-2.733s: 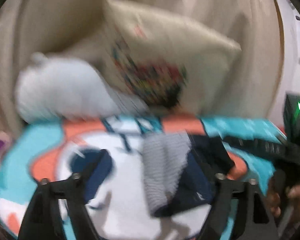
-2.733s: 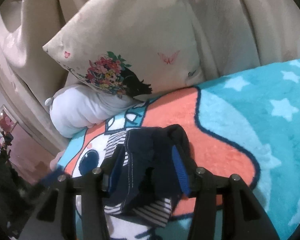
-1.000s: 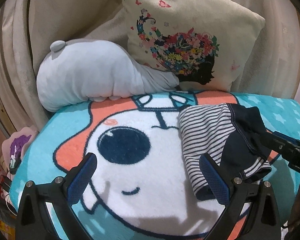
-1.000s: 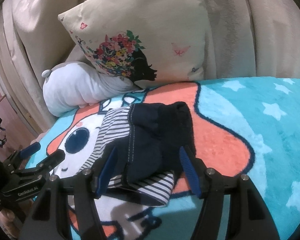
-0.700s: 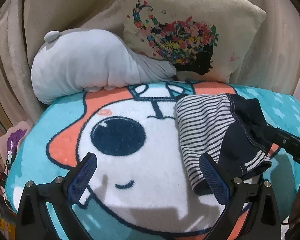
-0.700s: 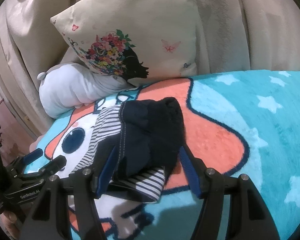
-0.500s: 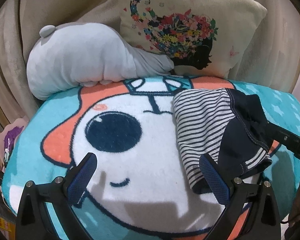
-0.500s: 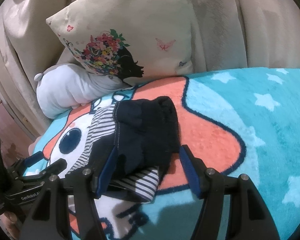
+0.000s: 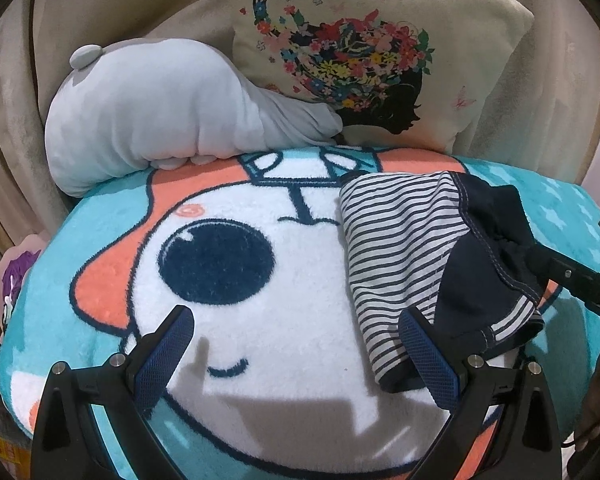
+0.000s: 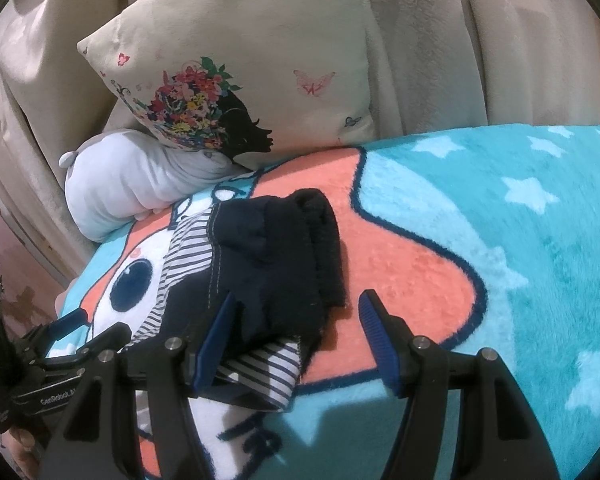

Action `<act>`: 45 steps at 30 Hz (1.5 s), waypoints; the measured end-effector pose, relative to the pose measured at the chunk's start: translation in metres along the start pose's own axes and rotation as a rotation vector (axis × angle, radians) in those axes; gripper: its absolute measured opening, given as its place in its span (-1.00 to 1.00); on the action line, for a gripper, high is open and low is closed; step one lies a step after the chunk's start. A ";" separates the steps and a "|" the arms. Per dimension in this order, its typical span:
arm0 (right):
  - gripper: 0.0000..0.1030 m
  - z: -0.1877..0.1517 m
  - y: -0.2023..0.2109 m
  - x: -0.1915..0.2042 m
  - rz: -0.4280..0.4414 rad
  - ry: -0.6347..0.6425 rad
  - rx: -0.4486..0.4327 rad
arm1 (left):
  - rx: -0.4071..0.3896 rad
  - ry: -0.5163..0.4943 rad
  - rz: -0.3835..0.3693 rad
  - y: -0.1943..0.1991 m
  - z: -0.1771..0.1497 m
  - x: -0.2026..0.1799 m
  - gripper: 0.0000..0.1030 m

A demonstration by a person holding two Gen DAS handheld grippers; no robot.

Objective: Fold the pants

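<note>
Pants lie folded in a compact bundle on the blanket, toward its right side and nearer its far edge, over the white and orange of the cartoon face. That blanket is the largest thing in sight: teal with pale stars, spread flat and carrying the garment. Along its far edge a cream cushion printed with a flower-haired silhouette leans upright against beige drapery, and a pale grey plush pillow lies just beside it at the far left corner, touching the cushion's lower corner. The bundle itself shows a striped panel on its left half and dark navy cloth on its right, with a striped cuff peeking out at the near edge. The left gripper hangs over the near edge with jaws spread wide and nothing between them; its right pad overlaps the bundle's near left corner in view. The right gripper has its jaws parted around the bundle's near right end, not closed on the cloth.
</note>
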State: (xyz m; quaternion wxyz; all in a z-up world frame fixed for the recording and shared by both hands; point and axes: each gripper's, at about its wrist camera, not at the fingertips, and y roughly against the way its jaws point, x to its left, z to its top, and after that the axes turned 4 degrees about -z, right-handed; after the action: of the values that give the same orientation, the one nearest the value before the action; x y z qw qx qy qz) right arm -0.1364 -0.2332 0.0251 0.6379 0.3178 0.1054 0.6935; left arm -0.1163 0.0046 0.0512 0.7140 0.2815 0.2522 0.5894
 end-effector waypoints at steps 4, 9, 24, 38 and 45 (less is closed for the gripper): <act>0.23 0.000 0.000 0.000 0.001 0.000 0.002 | -0.005 -0.005 0.008 0.001 -0.001 0.000 1.00; 0.23 0.000 0.000 0.000 -0.001 0.004 0.000 | -0.022 -0.008 0.023 0.004 -0.002 0.000 1.00; 0.23 0.000 0.006 0.006 -0.008 0.011 -0.011 | -0.054 -0.007 0.038 0.016 -0.001 0.006 1.00; 0.23 0.001 -0.002 -0.009 0.007 -0.036 0.018 | 0.018 0.003 0.004 -0.003 -0.002 0.001 1.00; 0.25 0.002 -0.006 -0.013 0.019 -0.039 0.027 | 0.046 0.024 -0.021 -0.013 0.000 0.001 1.00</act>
State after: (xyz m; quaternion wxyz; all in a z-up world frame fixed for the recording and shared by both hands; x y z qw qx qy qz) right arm -0.1303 -0.2453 0.0194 0.6289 0.3408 0.0992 0.6918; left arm -0.1072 0.0038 0.0420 0.7103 0.2883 0.2769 0.5793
